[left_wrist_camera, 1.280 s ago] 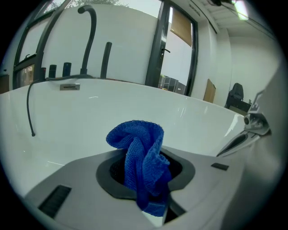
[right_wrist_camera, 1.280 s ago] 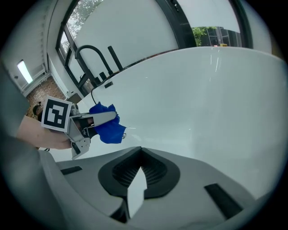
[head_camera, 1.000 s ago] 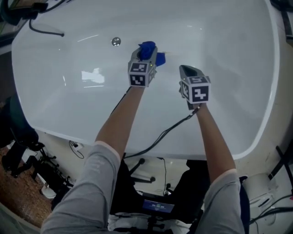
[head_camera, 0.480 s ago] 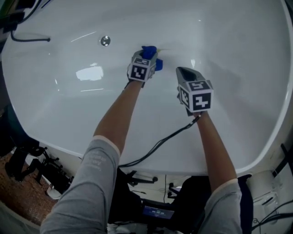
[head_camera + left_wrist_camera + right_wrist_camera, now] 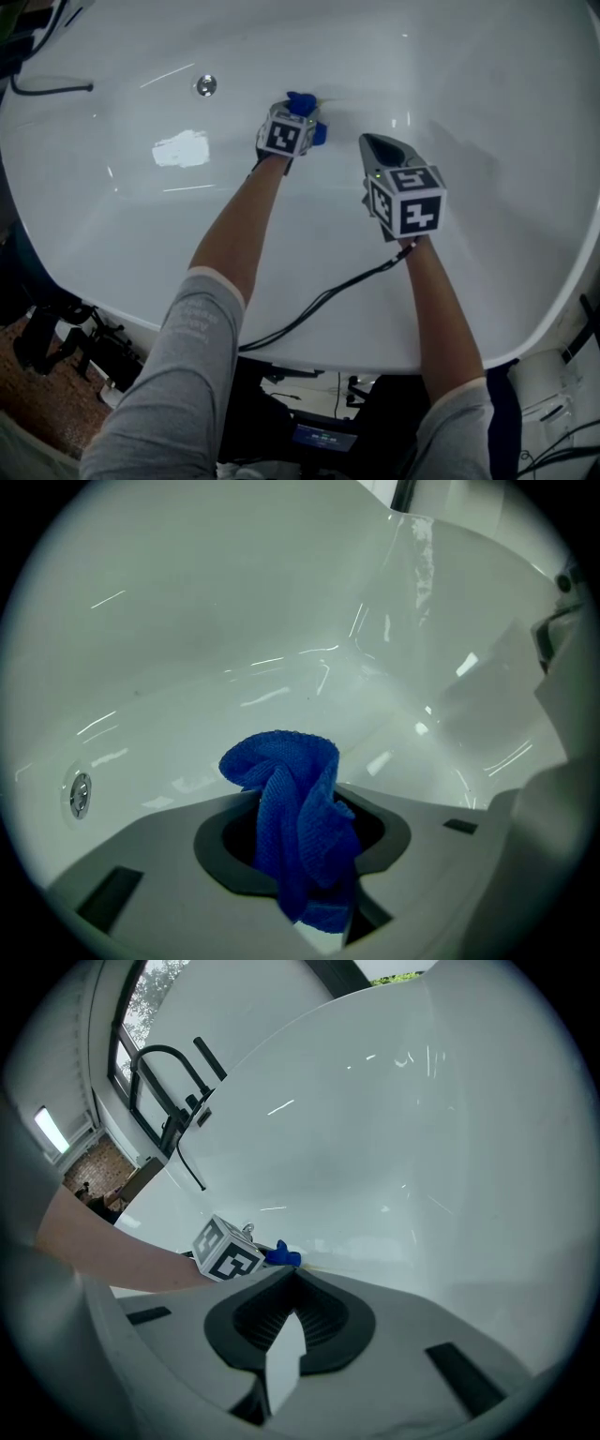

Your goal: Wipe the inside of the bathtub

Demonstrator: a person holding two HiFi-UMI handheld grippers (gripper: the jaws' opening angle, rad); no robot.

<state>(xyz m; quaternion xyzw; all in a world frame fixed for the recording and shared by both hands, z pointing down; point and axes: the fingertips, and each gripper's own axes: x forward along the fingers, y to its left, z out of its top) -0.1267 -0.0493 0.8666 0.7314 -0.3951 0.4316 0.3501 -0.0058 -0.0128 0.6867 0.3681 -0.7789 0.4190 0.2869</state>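
The white bathtub (image 5: 487, 103) fills the head view. A bunched blue cloth (image 5: 302, 101) rests low in the tub near its floor, right of the drain (image 5: 205, 85). My left gripper (image 5: 297, 116) points steeply down at it. In the left gripper view the cloth (image 5: 286, 789) still stands between the jaws; they have just been opening, dark gaps show beside the fabric, and the gripper is open. My right gripper (image 5: 379, 146) hovers to the right, shut and empty, its tips (image 5: 292, 1275) meeting. It sees the cloth (image 5: 282, 1257) and the left cube.
The drain (image 5: 81, 794) sits left of the cloth. A black hose (image 5: 42, 89) lies on the tub's far left rim, with a black faucet (image 5: 176, 1065) there. A black cable (image 5: 319, 300) crosses the near rim. Stands and gear crowd the floor below.
My left gripper has sunk deeper into the tub with the blue cloth, tilting more steeply down. The right gripper has barely shifted.
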